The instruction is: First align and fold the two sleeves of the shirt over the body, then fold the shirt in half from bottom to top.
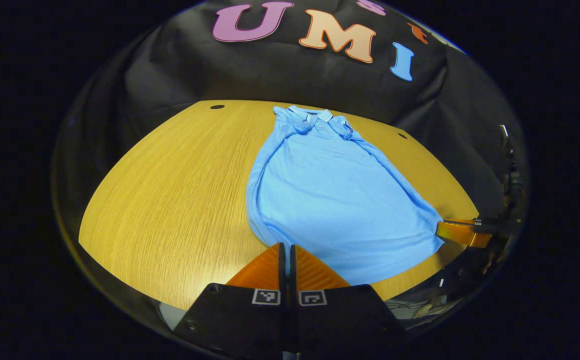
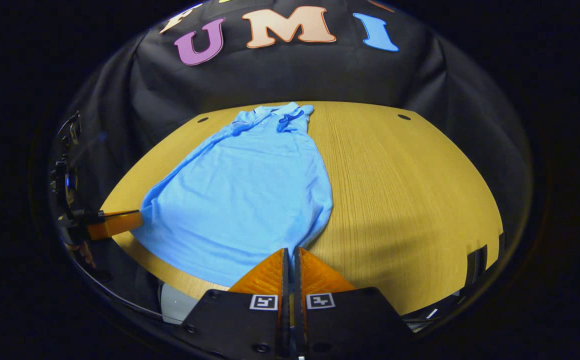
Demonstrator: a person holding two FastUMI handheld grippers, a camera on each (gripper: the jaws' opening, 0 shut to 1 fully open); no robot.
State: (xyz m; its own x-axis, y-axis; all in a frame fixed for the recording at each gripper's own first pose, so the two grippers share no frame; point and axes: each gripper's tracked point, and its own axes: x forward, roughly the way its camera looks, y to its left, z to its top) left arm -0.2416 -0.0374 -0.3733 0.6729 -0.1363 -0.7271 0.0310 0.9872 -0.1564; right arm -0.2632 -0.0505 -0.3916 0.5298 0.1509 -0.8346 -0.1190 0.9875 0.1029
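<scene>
Left gripper (image 1: 286, 248) sat at the shirt (image 1: 330, 195) hem's left corner, fingers pressed together; whether hem fabric was pinched between them, can't tell. Right gripper (image 2: 291, 252) was likewise closed at the hem's right corner, hold also unclear. Shirt lay flat on the table (image 1: 170, 200), collar at the far side from the hem. Sleeves looked already folded in over the body, so probably only the bottom-to-top fold was left. Left gripper view showed the collar buttons more clearly; right gripper view showed bare table right of the shirt.
</scene>
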